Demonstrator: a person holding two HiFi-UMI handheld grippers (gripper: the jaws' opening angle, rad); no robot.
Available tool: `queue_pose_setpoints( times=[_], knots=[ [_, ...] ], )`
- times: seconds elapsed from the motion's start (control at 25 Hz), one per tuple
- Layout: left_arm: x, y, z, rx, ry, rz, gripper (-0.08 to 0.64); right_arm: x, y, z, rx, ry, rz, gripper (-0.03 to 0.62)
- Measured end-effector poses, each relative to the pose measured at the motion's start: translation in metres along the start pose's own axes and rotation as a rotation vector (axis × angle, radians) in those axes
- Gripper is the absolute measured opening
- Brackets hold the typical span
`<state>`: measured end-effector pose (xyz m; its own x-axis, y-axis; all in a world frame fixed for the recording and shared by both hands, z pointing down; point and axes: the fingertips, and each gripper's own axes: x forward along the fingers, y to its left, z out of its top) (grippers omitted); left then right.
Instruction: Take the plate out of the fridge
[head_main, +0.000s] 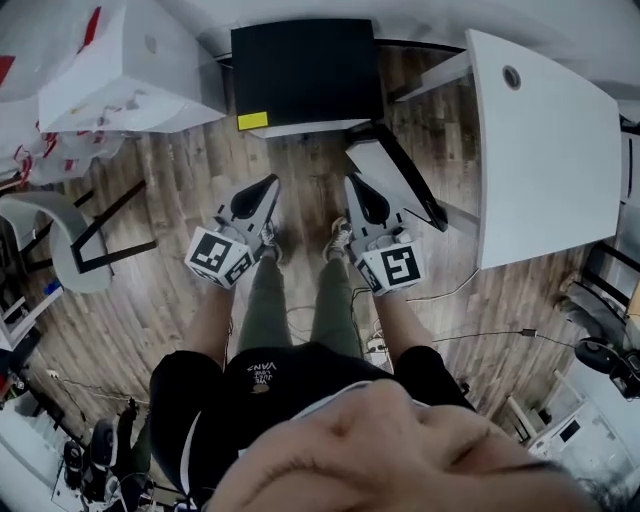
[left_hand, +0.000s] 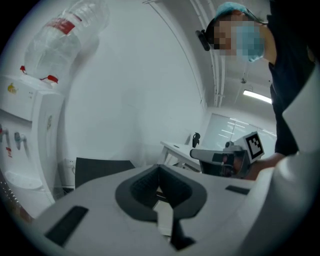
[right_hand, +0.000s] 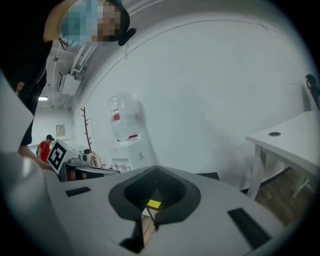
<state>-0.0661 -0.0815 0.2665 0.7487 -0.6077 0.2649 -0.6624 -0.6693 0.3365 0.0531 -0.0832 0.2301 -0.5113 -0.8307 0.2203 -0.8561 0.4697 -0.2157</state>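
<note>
Left gripper and right gripper, jaws clenched empty, point toward the black fridge just ahead.

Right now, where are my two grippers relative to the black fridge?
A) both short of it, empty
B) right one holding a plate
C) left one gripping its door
A: the head view shows the left gripper and right gripper over the wood floor, short of the black fridge, jaws together on nothing.
</note>
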Motion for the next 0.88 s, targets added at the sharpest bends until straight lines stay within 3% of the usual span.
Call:
queue_pose_setpoints(
  times=[0.44, 0.88],
  knots=[
    [0.047, 0.055, -0.107, 0.008, -0.008, 0.042, 0.016, 0.042, -0.044, -0.092, -0.063, -0.036, 0.038, 0.011],
    [0.102, 0.117, -0.238, 0.023, -0.005, 0.078, 0.017, 0.08, -0.073, -0.223, -0.107, -0.081, 0.082, 0.011]
  ],
)
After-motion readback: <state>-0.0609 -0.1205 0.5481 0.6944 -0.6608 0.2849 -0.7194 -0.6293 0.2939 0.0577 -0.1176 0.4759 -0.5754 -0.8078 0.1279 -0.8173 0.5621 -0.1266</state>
